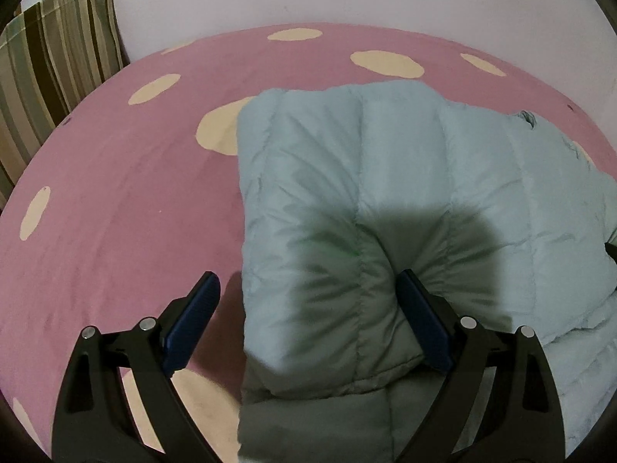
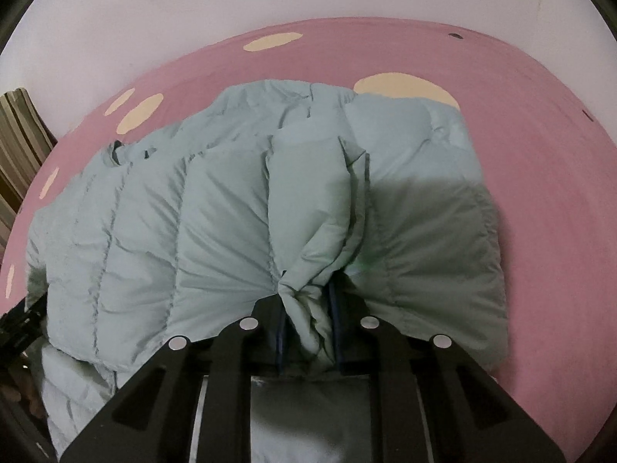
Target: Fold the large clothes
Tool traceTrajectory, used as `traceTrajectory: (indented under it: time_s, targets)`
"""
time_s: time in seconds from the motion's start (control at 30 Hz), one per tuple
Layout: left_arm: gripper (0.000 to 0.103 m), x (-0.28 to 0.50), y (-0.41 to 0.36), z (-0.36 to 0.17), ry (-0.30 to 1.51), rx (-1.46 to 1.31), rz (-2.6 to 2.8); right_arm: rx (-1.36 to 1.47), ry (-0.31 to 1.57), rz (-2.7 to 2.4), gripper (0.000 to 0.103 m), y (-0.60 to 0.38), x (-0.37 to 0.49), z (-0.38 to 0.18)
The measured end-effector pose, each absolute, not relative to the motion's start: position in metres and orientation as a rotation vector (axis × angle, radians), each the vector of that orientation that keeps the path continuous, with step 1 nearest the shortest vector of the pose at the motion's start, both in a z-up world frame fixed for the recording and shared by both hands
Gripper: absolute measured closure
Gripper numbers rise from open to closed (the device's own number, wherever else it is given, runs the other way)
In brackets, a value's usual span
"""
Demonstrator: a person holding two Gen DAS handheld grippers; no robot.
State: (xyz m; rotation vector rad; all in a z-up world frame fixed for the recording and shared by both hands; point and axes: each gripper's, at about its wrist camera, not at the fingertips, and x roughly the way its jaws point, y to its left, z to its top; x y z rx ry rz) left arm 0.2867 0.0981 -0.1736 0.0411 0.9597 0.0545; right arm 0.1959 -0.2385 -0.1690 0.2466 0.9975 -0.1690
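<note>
Pale blue and quilted, the puffer jacket (image 1: 405,177) lies folded on the pink spotted bedsheet (image 1: 115,208). The left gripper (image 1: 308,289) gapes wide around its near edge. The right gripper (image 2: 306,308) pinches a bunched fold tightly.

Left gripper (image 1: 306,301) has its jaws spread wide apart; right gripper (image 2: 306,308) has its jaws drawn close together, clamped
</note>
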Motion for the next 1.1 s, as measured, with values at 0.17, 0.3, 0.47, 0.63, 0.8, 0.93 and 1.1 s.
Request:
traceTrajectory:
  time_s: [0.17,0.3,0.47,0.63,0.8,0.93,1.1]
  targets:
    - [0.01,0.268,0.104,-0.138,0.857,0.072,0.082,0.217,0.919,-0.218,0.083,-0.246,0.177,-0.129]
    - [0.01,0.284,0.104,-0.127,0.823,0.046,0.072,0.222,0.863,-0.204,0.083,-0.249,0.187,-0.112]
    - [0.01,0.318,0.102,-0.157,0.913,0.061,0.1,0.207,0.936,-0.18,0.083,-0.252,0.227,-0.142]
    - [0.01,0.326,0.11,-0.179,0.99,-0.017,0.079,0.241,0.991,-0.156,0.083,-0.264,0.241,-0.171]
    - [0.01,0.301,0.12,-0.153,0.926,-0.072,0.103,0.185,0.921,-0.182,0.081,-0.25,0.212,-0.139]
    - [0.01,0.286,0.119,-0.159,0.94,-0.043,0.094,0.156,0.977,-0.148,0.081,-0.239,0.199,-0.156]
    - [0.01,0.286,0.126,-0.171,0.994,-0.097,0.087,0.127,0.985,-0.157,0.08,-0.231,0.202,-0.164]
